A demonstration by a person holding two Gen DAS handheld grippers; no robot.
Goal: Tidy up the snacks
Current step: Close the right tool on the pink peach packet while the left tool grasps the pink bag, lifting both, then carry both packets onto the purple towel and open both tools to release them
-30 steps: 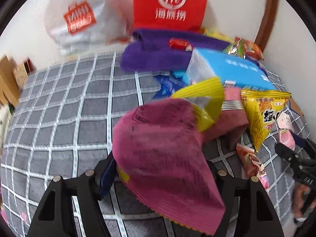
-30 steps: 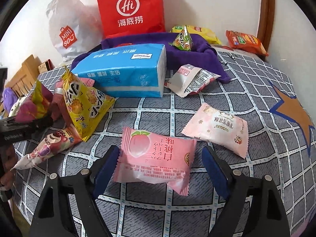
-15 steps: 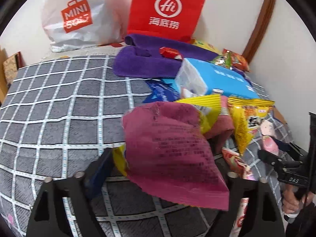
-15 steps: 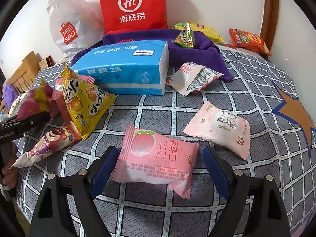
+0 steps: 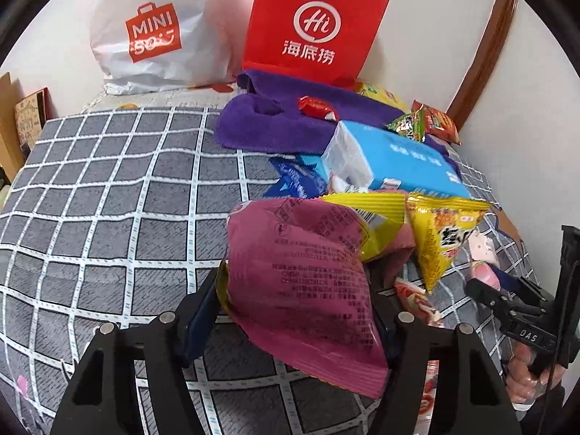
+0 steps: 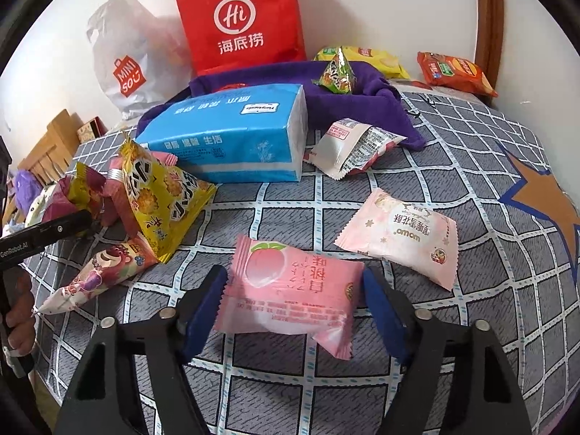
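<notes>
My left gripper (image 5: 293, 311) is shut on a maroon and yellow snack bag (image 5: 308, 275) and holds it above the checked grey cloth (image 5: 108, 199). The bag also shows at the left of the right wrist view (image 6: 78, 192). My right gripper (image 6: 291, 301) is open, its jaws on either side of a pink peach packet (image 6: 293, 297) that lies on the cloth. I cannot tell if the pads touch it. A pale pink packet (image 6: 402, 235) lies just right of it. A yellow triangular bag (image 6: 163, 195) and a strawberry-bear packet (image 6: 98, 272) lie to the left.
A blue tissue pack (image 6: 232, 137) sits mid-table. A purple towel (image 5: 275, 123) behind it holds a red candy (image 5: 315, 107) and a green triangle snack (image 6: 337, 74). A red paper bag (image 5: 315, 25) and white shopping bag (image 5: 152, 32) stand at the wall. Orange (image 6: 453, 72) and white (image 6: 355, 145) packets lie right.
My left gripper has carried the maroon bag lower and toward the cloth, with the view shifting left. My right gripper has edged forward around the peach packet.
</notes>
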